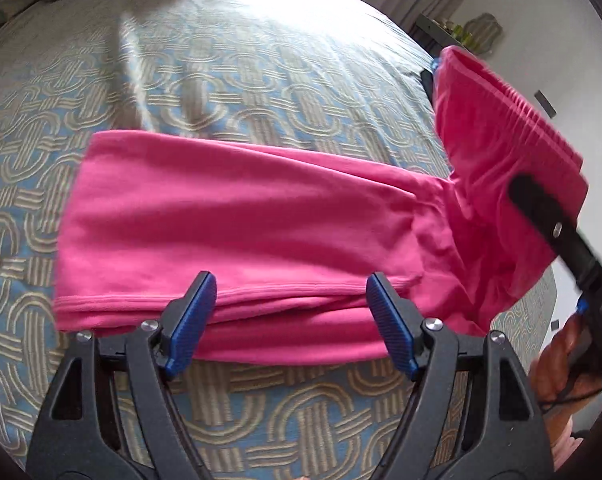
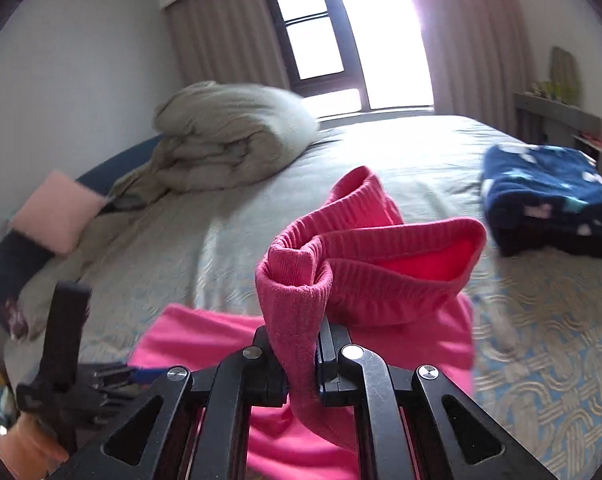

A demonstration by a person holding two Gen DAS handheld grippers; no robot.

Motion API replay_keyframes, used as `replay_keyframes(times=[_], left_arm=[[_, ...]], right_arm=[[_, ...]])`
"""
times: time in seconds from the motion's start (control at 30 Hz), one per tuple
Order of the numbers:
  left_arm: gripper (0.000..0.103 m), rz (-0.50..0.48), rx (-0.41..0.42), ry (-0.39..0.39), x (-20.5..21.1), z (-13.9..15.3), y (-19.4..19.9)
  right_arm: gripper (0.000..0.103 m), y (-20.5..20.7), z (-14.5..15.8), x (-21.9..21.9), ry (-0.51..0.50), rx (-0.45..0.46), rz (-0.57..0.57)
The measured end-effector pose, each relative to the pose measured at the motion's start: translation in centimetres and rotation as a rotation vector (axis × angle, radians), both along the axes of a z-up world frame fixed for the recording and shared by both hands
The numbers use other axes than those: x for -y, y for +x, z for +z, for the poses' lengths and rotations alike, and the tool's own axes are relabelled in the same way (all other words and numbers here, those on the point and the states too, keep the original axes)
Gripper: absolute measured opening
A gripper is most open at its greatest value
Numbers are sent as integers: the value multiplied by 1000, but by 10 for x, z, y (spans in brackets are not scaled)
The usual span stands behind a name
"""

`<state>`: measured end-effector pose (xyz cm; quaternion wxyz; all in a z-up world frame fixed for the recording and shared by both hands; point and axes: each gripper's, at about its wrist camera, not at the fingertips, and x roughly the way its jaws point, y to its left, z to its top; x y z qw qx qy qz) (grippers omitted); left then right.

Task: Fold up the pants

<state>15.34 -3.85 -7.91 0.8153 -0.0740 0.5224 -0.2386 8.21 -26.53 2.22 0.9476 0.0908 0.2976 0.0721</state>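
Pants [image 1: 237,216]: right tongs [image 2: 303,354] clamp the waistband, hiding their tips; left tongs [image 1: 291,304] gape.

Bedspread [image 1: 229,80]: blue-and-beige woven loop pattern, covers the bed.
Duvet [image 2: 229,136]: beige, bundled at the far left of the bed.
Pillow [image 2: 57,210]: pink, left edge.
Blue clothes [image 2: 549,196]: folded stack, right side.
Window [image 2: 341,28]: bright, between curtains [image 2: 469,40].
Shelf [image 2: 557,116]: right wall.

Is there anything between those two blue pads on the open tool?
Only the pink pants: their folded edge runs across the gap between the left tool's pads, with the patterned bedspread beyond. The left wrist view shows it.
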Motion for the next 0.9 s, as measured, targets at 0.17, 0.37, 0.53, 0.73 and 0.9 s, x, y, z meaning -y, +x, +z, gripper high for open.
replay_keyframes(times=[0.17,0.37,0.53,0.73,0.9], left_arm=[[80,56,-78,-115,-39,-9,10],[82,10,-153,-247,-29,-14,18],[84,-98,-194,-241,13,-14,21],[76,-159,-143,-166,53,-10,20],[13,-166,-53,-64,58,6,13]], right_arm=[[15,21,-63,-89,-121,-225,223],[32,7,-75,-92,-148,-257,273],[51,-13,-60,-61,-49,-238,269],[51,-34,-58,-17,36,-245,144],[52,-46,-51,17,107,-228,51]])
